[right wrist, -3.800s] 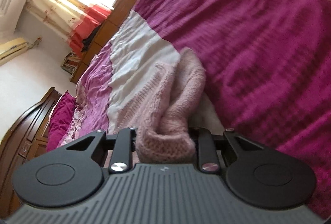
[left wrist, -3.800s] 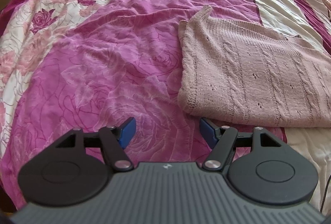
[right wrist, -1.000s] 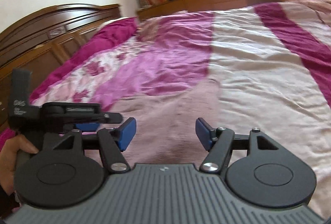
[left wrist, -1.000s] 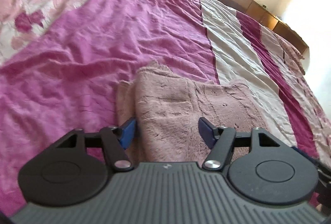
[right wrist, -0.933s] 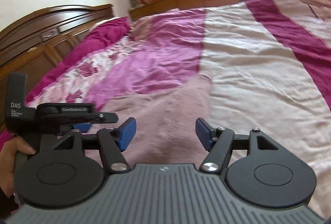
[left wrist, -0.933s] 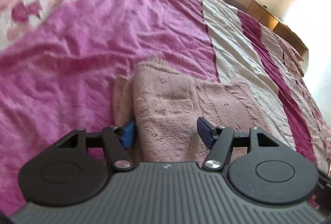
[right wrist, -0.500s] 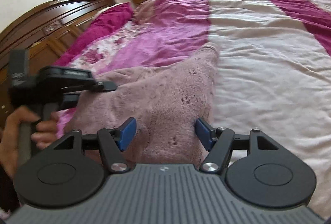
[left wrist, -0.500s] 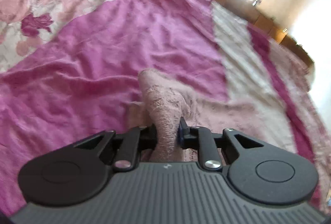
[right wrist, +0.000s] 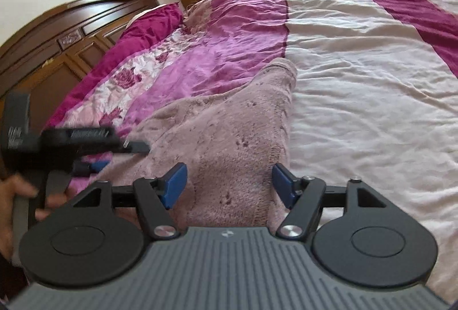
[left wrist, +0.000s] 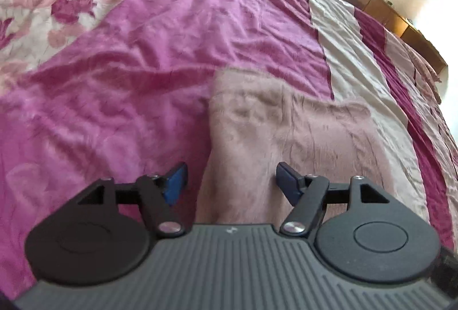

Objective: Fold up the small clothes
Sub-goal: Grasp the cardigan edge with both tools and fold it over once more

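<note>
On the bed's magenta, cream and floral satin quilt (left wrist: pixel 148 58) lay the folded dusty-pink knitted sweater (left wrist: pixel 286 127), straddling the pink and cream bands. Over its near edge, the left gripper (left wrist: pixel 230 181) and right gripper (right wrist: pixel 229 182) each had jaws opening, knit between them, pads not pressing it.

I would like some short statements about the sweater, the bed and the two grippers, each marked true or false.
1. The pink knitted sweater lies on the bedspread. True.
2. The left gripper clamps a fold of the sweater. False: its jaws are opening, and the pads do not press the knit between them.
3. The right gripper holds a white sock. False: it holds nothing; only the sweater lies below it.
4. A wooden headboard stands behind the bed. True.
</note>
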Available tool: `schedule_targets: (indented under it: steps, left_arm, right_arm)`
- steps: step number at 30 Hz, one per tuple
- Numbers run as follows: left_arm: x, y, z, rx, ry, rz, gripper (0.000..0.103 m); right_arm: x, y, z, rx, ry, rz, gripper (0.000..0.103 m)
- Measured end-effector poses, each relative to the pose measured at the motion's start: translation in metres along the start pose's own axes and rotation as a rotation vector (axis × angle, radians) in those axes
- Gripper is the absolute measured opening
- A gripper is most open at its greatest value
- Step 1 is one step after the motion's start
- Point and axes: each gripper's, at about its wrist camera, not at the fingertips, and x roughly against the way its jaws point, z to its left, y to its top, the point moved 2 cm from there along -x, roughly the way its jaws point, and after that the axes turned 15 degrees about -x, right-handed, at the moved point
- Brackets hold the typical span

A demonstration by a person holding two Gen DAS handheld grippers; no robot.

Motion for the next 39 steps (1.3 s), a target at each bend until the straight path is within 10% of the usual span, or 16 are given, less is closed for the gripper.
schedule_targets:
  steps: [21, 26, 39]
  left_arm:
    - [-0.023, -0.018, 0.008, 0.183, -0.207, 0.034, 0.073]
    - [-0.025, -0.02, 0.005, 0.21, -0.267, 0.007, 0.04]
    - [0.006, 0.001, -0.031, 0.233, -0.409, -0.087, 0.036]
  right_arm:
    - [-0.085, 0.032, -0.042, -0.313, 0.125, 0.188, 0.093]
    - [-0.09, 0.04, -0.043, -0.364, 0.111, 0.2, 0.064]
    - [-0.013, 0.096, -0.014, -0.384, 0.231, 0.123, 0.049]
